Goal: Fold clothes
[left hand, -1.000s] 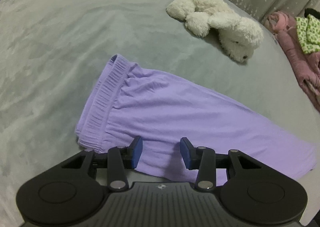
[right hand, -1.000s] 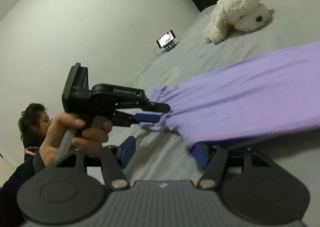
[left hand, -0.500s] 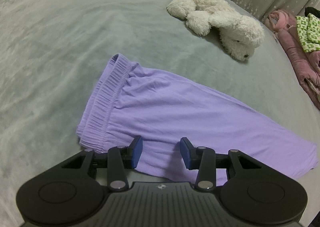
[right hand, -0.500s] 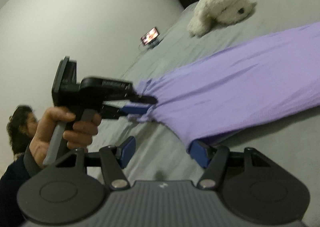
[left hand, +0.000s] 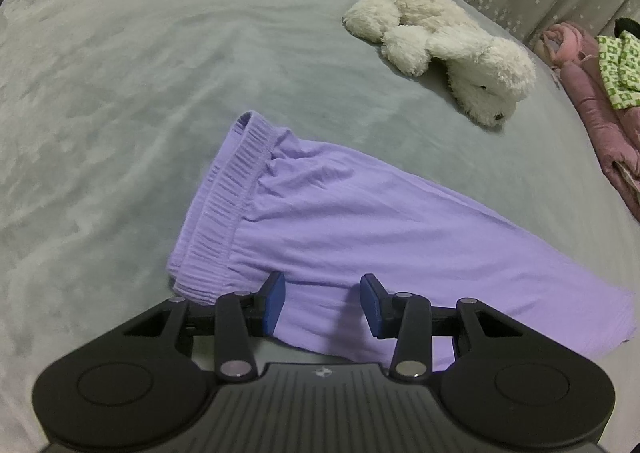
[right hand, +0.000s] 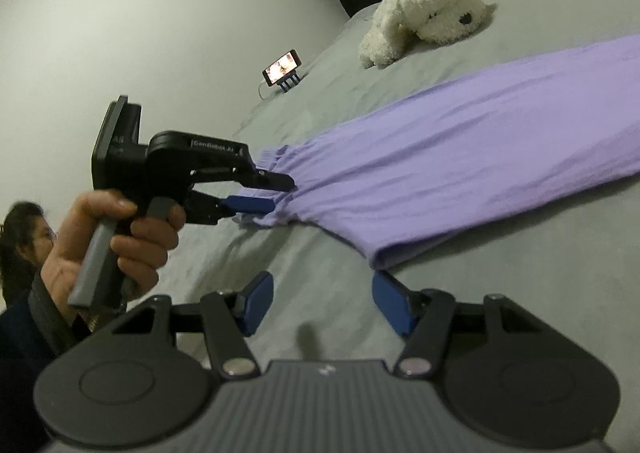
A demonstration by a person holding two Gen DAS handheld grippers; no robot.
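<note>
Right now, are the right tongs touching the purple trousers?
Apart. The right wrist view shows the right tongs open over bare grey bedspread, with the purple trousers hem corner just beyond the fingertips.

My right hand-held gripper (right hand: 322, 303) has just been closing its jaws a little, with nothing between the pads; the folded corner of the purple trousers (right hand: 480, 157) lies just past its right-side fingertip, whereas a second ago that fingertip sat under the cloth's edge. In the right wrist view the bed (right hand: 520, 293) shows more bare grey in front of the fingers, and the plush dog (right hand: 428, 9) sits higher and nearer centre.
</note>
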